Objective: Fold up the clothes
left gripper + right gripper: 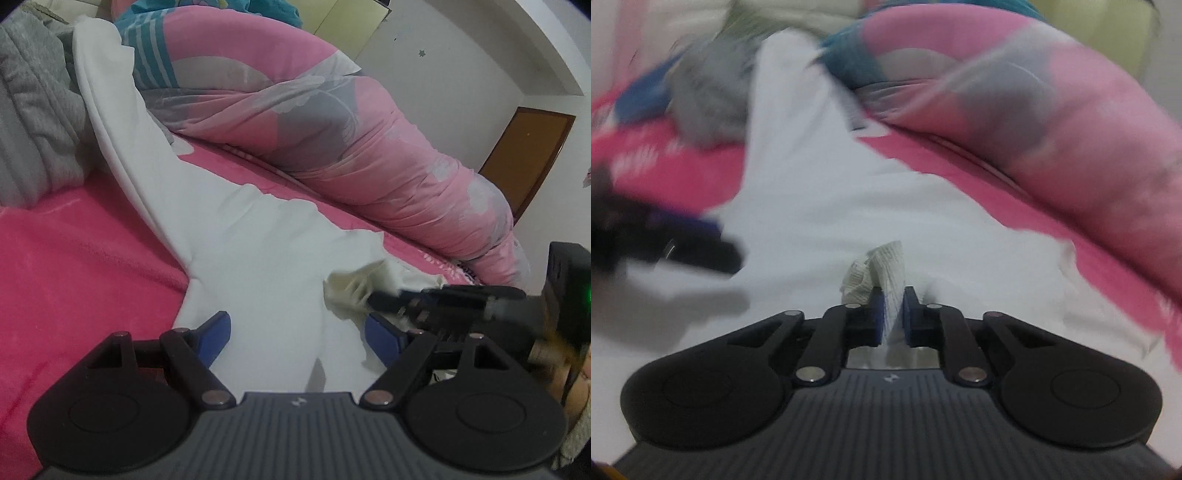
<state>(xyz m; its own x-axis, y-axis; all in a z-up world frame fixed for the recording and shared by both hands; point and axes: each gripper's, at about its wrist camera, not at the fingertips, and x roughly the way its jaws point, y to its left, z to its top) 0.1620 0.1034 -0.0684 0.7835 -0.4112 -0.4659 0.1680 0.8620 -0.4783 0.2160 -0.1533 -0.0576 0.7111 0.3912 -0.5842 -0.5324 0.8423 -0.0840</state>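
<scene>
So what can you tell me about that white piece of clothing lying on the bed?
The white garment looks like soft, plain knit fabric, spread mostly flat but creased across the pink bed cover. One long part runs away towards the grey clothes and the pink quilt. The right gripper is shut on a bunched ribbed edge. The left gripper is open, just above the cloth.

White garment (236, 240) spread on pink bedding, ribbed edge bunched up
</scene>
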